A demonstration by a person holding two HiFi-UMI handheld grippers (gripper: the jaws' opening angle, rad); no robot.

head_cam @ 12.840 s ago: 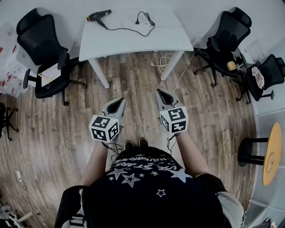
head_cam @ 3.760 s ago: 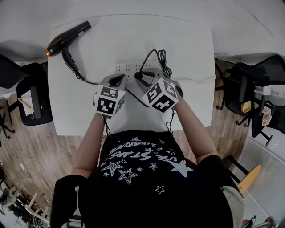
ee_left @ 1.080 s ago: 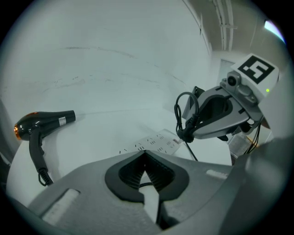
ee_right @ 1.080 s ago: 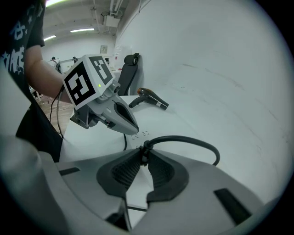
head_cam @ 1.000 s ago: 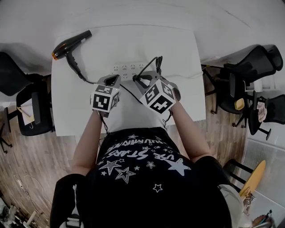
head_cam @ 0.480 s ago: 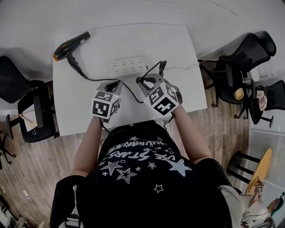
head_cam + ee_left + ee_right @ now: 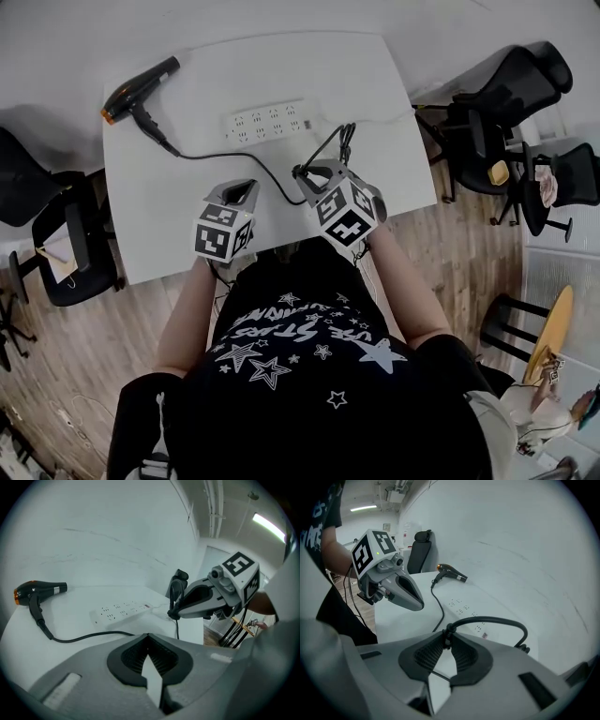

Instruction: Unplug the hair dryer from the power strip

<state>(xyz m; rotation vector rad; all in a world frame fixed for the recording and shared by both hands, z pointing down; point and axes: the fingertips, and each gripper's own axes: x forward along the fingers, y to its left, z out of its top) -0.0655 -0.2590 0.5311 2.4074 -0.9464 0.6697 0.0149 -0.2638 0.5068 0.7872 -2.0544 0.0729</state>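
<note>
A black hair dryer [image 7: 141,87] [image 7: 35,590] [image 7: 451,572] lies at the far left of the white table [image 7: 375,103]. Its black cable [image 7: 225,157] [image 7: 84,637] runs across to my right gripper [image 7: 304,173] [image 7: 446,632], which is shut on the plug end and holds it above the table, apart from the white power strip [image 7: 267,121] [image 7: 123,610] [image 7: 466,611]. The strip's sockets look empty. My left gripper [image 7: 242,192] [image 7: 148,635] hovers near the table's front with its pads together and nothing between them. Both grippers are on the near side of the strip.
Black office chairs stand to the left [image 7: 42,234] and right [image 7: 497,84] of the table. The strip's white cord [image 7: 375,120] trails to the table's right edge. A bundled loop of the dryer's cable [image 7: 345,136] hangs beyond the right gripper. A wall backs the table.
Both grippers have drawn back from the power strip toward the table's front edge. The right one has brought the plug end of the cable with it, while the strip stayed put.
</note>
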